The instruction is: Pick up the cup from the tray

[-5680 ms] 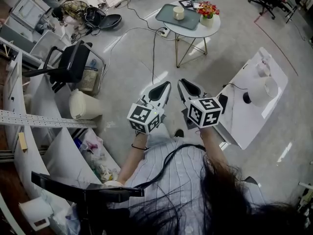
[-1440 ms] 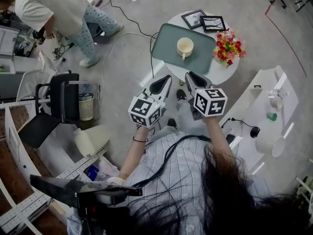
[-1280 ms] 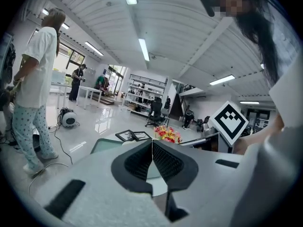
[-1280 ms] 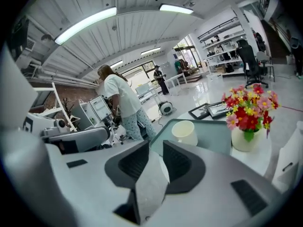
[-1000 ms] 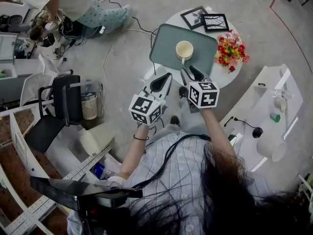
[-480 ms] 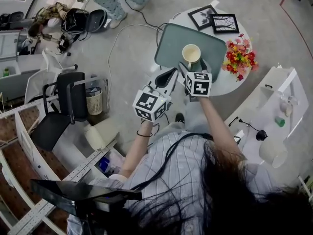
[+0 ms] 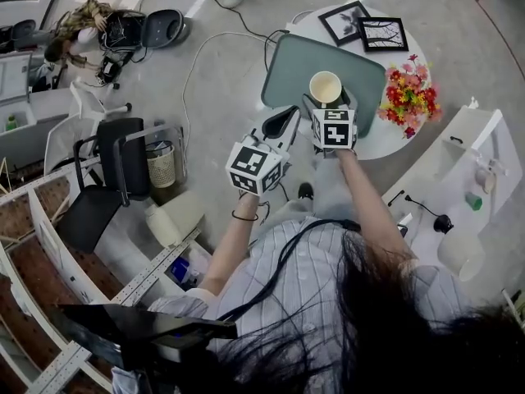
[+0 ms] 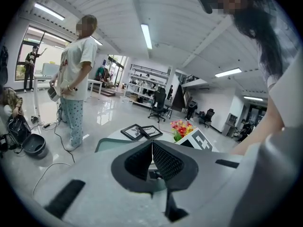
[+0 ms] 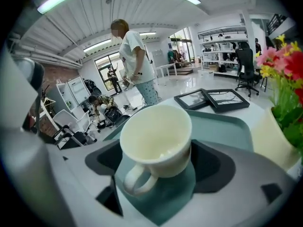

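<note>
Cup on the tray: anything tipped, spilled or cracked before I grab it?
Nothing stands out. The cup stands upright and empty on the tray, handle toward the camera, with no spill or visible damage. It sits between the jaws of the right tool, which are opening around it.

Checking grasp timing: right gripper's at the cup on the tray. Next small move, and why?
Probably close the right gripper on the cup. Its jaws are opening and stand either side of the cup's body without pressing on it. The cup sits upright on the tray, handle toward the gripper's camera, so it looks ready to grip.
</note>
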Tool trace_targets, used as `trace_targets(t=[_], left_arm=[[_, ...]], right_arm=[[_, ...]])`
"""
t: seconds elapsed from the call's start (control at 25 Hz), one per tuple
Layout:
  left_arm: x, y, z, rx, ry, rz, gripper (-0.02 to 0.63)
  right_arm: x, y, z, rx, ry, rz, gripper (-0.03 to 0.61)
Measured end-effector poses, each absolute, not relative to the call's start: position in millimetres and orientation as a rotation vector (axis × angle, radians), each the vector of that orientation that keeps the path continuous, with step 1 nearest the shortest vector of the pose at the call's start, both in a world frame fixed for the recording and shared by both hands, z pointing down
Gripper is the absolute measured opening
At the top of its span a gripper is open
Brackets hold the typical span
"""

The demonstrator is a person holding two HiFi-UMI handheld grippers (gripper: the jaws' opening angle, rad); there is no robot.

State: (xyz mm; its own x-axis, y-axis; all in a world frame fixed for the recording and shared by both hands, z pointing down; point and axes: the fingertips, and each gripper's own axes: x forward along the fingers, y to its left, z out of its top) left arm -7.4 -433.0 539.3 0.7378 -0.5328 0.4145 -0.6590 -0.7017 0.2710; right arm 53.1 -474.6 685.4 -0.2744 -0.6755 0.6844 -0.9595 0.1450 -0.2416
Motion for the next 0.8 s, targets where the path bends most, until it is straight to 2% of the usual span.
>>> trace_targets(t=[0.8], left_arm=[[-15,-436,554,2.489,-0.927,0.462,0.014]], right_arm=[[53,-492,693,1.467,-2.034,0.778,0.420]])
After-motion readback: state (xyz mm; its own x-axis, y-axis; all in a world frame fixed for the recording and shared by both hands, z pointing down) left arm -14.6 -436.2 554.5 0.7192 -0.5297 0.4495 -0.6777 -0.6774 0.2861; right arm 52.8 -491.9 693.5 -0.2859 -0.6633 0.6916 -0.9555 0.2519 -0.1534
